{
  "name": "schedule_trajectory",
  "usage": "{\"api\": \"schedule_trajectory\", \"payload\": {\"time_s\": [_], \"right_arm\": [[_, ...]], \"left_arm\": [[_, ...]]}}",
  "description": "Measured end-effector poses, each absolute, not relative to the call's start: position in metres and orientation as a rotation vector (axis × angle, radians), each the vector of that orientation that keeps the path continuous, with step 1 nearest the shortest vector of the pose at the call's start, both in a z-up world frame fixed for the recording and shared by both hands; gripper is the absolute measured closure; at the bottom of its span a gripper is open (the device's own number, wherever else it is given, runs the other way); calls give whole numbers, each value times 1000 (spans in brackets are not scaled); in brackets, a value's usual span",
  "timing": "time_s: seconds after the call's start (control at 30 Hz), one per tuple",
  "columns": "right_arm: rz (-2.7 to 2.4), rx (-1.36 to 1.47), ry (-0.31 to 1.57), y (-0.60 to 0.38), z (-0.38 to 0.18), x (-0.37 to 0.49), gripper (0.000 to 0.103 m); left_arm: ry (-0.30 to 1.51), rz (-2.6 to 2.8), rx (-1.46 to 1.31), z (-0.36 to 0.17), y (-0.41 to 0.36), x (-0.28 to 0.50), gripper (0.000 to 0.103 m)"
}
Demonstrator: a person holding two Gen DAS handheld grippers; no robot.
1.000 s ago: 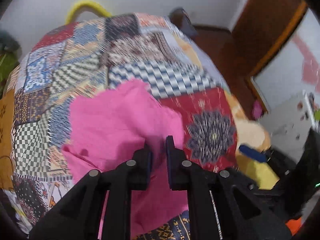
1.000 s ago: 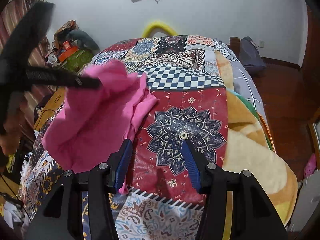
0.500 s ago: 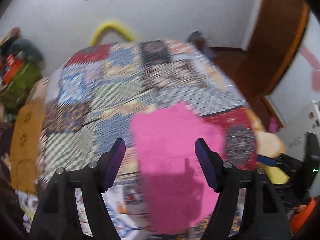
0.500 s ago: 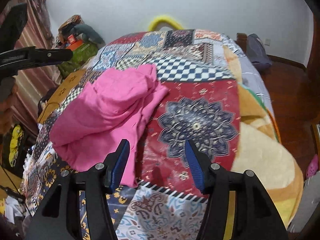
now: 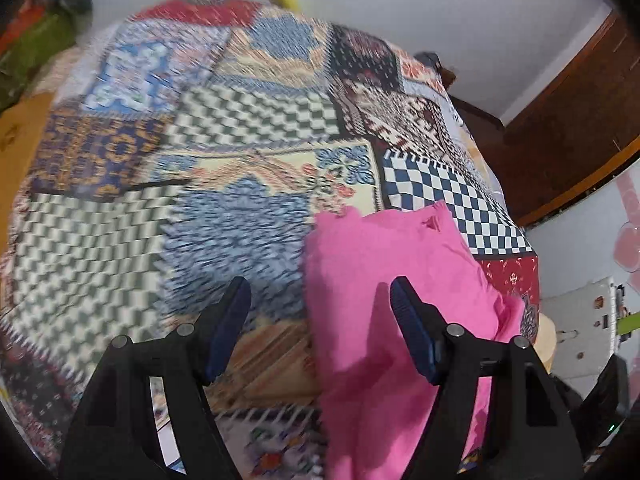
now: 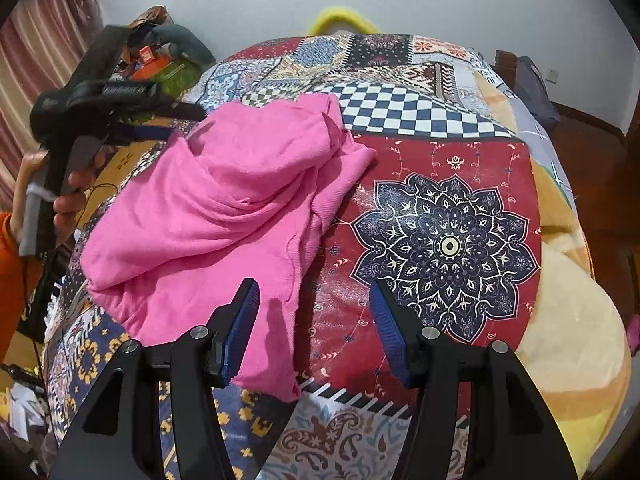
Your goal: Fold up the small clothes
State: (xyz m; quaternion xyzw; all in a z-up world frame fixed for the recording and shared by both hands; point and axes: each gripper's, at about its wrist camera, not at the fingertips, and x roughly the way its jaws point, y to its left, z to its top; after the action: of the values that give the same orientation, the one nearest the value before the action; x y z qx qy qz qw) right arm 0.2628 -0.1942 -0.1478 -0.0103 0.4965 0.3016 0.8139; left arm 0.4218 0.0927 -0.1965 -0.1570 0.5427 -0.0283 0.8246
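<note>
Right gripper: the black two-finger right gripper with blue ribbed pads (image 6: 314, 330) hangs nearest, jaws spread and empty, over the near right edge of the cloth
Left gripper: the black two-finger left gripper with dark blue pads (image 5: 320, 330) has its jaws wide apart with nothing between them — the cloth's left edge lies below, untouched
Garment: the small bright pink knit garment (image 6: 224, 208) lies rumpled on the bed, one layer thrown loosely over another, its far edge near the blue-and-white checked patch
Bed: the patchwork quilt of red, blue and checked panels (image 6: 448, 240) carries the garment; a yellow curved bar (image 6: 340, 20) shows beyond it at the white wall
Step in hand: a fold looks laid over and let go — both grippers free above the cloth
Next move: probably pinch the near hem with each gripper, taking every layer, then smooth or fold again without dragging the heap
</note>
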Motion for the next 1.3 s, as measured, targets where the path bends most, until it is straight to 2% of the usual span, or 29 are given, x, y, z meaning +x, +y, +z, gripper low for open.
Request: {"api": "schedule_trajectory", "payload": {"time_s": [0.03, 0.13, 0.4, 0.67, 0.9, 1.0, 1.07, 1.3], "right_arm": [[639, -22, 1064, -194, -149, 264, 50], [629, -22, 1072, -195, -152, 267, 50], [608, -20, 1055, -203, -142, 268, 50], [637, -34, 1006, -201, -115, 248, 50], [692, -83, 980, -182, -99, 228, 50], [725, -105, 976, -167, -95, 219, 50], [750, -111, 981, -156, -94, 216, 50], [881, -163, 984, -102, -90, 198, 49]], "left_arm": [[1178, -67, -348, -204, 90, 430, 33], [1202, -104, -380, -220, 83, 440, 84], [1138, -24, -250, -204, 93, 400, 86], [1190, 76, -220, -201, 140, 294, 86], [1225, 65, -300, -209, 145, 207, 85], [1208, 83, -297, -205, 147, 189, 80], [1187, 98, -302, -197, 151, 183, 71], [1077, 161, -170, -175, 149, 171, 54]]}}
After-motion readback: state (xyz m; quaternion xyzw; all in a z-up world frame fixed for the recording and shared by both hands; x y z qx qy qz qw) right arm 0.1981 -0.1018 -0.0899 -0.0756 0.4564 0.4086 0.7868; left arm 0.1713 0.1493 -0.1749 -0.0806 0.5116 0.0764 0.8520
